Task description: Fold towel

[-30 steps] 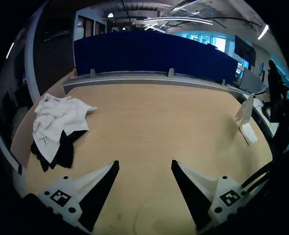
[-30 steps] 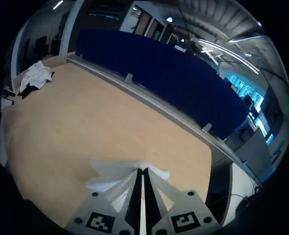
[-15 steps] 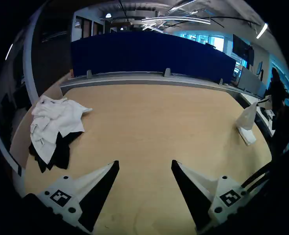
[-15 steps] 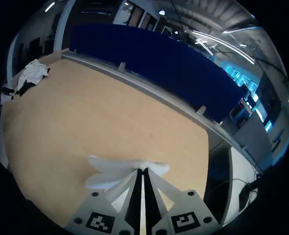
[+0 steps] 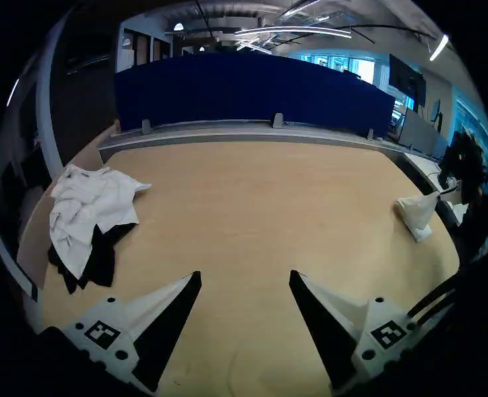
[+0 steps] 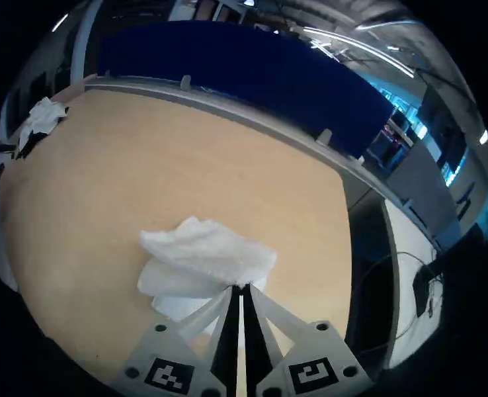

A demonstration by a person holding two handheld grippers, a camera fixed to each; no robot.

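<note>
A small white towel (image 6: 201, 255) lies folded on the wooden table, and my right gripper (image 6: 241, 291) is shut on its near edge. In the left gripper view the same towel (image 5: 417, 213) sits at the table's far right edge, with the right gripper (image 5: 450, 187) and the hand holding it dark beside it. My left gripper (image 5: 244, 278) hovers open over bare wood at the near side, nothing between its fingers.
A heap of white and black cloths (image 5: 88, 215) lies at the table's left end, small in the right gripper view as the cloth heap (image 6: 38, 119). A blue partition (image 5: 250, 86) runs along the back edge. The table (image 5: 257, 198) ends just past the towel.
The right gripper has tilted down and lowered the towel, so it now lies spread on the table. The left gripper has barely moved.
</note>
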